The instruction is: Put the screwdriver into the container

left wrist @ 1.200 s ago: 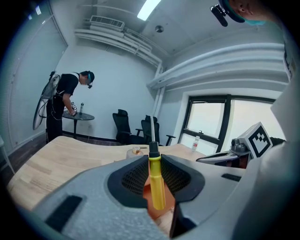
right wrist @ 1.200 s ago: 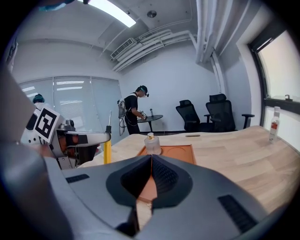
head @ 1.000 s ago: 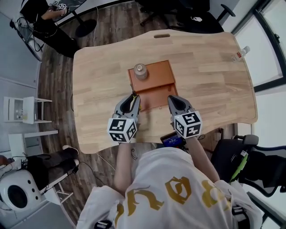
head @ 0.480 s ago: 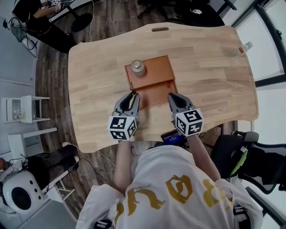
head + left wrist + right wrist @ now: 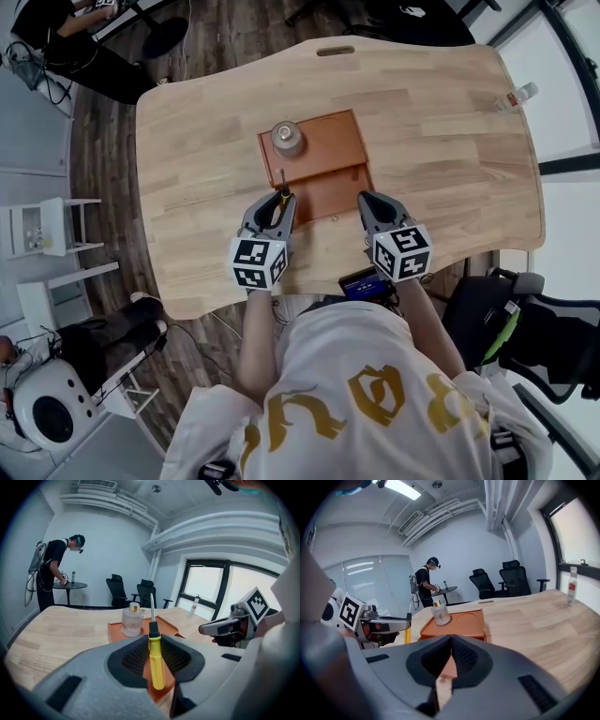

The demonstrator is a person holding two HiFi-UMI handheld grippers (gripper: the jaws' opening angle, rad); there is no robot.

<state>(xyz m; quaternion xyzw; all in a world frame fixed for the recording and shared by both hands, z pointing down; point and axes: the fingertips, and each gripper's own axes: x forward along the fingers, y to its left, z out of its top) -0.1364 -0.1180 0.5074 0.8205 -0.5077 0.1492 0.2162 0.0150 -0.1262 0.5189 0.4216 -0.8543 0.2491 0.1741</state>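
Note:
My left gripper is shut on a screwdriver with a yellow handle, a black collar and a bare shaft standing upright. It hovers at the near left corner of an orange tray on the wooden table. The screwdriver tip reaches over the tray's front edge in the head view. A small glass bottle with a gold cap stands at the tray's far left. My right gripper is shut and empty, just off the tray's near right corner.
A clear plastic bottle stands near the table's far right edge. A person works at a small round table behind the wooden table, with black office chairs beyond. A dark device sits at the table's near edge by my body.
Both grippers have kept their place beside the tray, with the screwdriver still gripped. The head camera shifted a little, so the table sits slightly higher and further left in view.

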